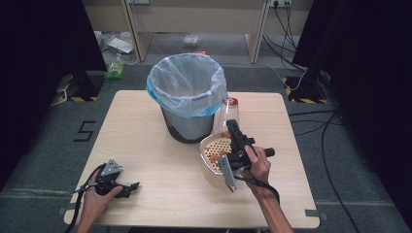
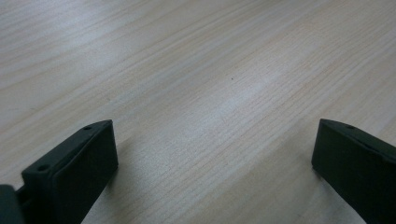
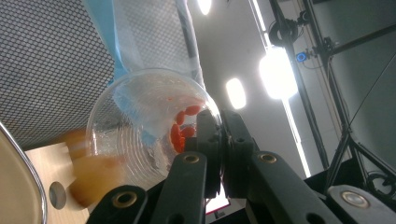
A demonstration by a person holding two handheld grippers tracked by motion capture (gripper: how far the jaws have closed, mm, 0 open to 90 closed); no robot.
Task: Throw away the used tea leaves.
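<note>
A grey carpeted floor [image 1: 43,145] with black cables surrounds a pale wood-grain tabletop [image 1: 145,160], smooth and matt, with rounded corners. Near its far middle stands a round dark mesh waste bin [image 1: 187,124], lined with a thin translucent bag [image 1: 187,85] whose blue-tinted edge folds over the rim; what lies inside the bin cannot be told. In the right gripper view the bin's wall shows as fine perforated metal mesh.

Just in front of the bin, to its right, sits a cream-coloured strainer bowl [image 1: 208,167] with a perforated inner surface, and orange-brown pieces [image 1: 214,151] lie in it. The right hand-held gripper [image 1: 233,127] is raised over the bowl's far edge, its jaws closed tight on the rim of a clear plastic cup [image 3: 140,135], which is tilted on its side, mouth toward the bowl, touching or just beside the bin bag. The cup is thin-walled, ribbed with concentric rings at its base, and wet-looking. Small red oval pieces [image 3: 180,128] cling inside it close to the jaws, and blurred orange-brown matter [image 3: 93,177] shows at its lower edge, by the bowl's metal-edged rim [image 3: 28,177].

The left hand-held gripper [image 1: 130,186] rests low at the near left of the tabletop, well apart from the bowl. Its two blocky black jaws stand wide apart with only bare wood between them, holding nothing.
</note>
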